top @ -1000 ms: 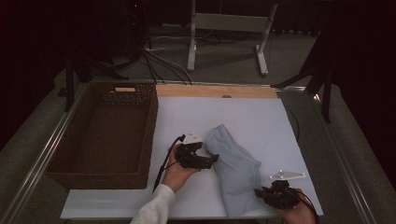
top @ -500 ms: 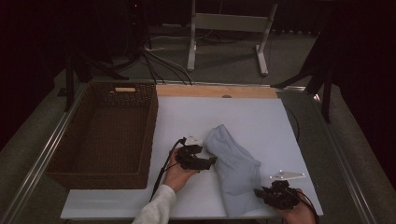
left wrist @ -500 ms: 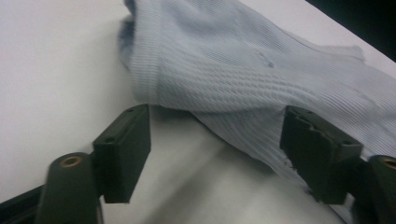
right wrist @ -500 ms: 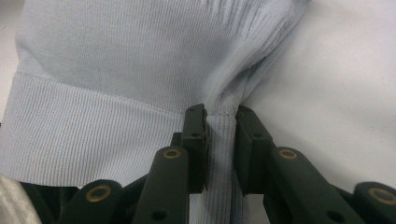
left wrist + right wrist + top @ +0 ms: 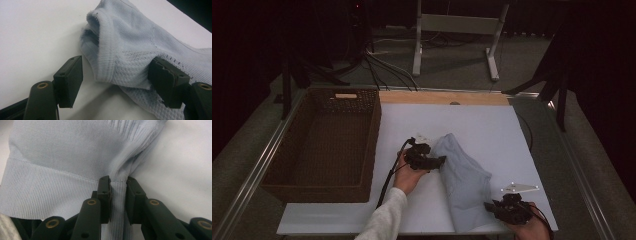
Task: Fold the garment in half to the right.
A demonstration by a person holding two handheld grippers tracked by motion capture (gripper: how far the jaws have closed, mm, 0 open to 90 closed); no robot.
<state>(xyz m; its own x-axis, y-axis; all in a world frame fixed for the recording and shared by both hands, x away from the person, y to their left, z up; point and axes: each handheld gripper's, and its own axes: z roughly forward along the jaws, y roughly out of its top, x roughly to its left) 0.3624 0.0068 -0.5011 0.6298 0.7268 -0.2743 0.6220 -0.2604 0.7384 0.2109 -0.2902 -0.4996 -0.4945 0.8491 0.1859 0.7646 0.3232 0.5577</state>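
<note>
Garment point(image 5: 462, 177), light blue knit with ribbed hem, lies folded in a long strip on the white table top point(image 5: 492, 130), running from mid-table toward the near right corner. Left gripper point(image 5: 439, 161) sits at the strip's far end on its left side; in the left gripper view its jaws have just been closing around the collar end of the garment point(image 5: 130, 55), with a gap still showing between the left pad and the cloth while the right pad lies against or under a mesh fold, so no firm pinch yet. Left hand point(image 5: 408, 175) under the gripper body, white sleeve point(image 5: 384, 220) trailing to the near edge. Right gripper point(image 5: 488, 207) at the near end of the strip, clamped: right gripper view shows both pads pressed on a gathered pleat of the ribbed hem point(image 5: 50, 192), cloth fanning out above the pinch. Right hand point(image 5: 527, 227) at the table's near edge, grey three-cornered plate on top of that gripper. Brown wicker basket point(image 5: 277, 165) stands to the left of the white top, apart from the garment.
</note>
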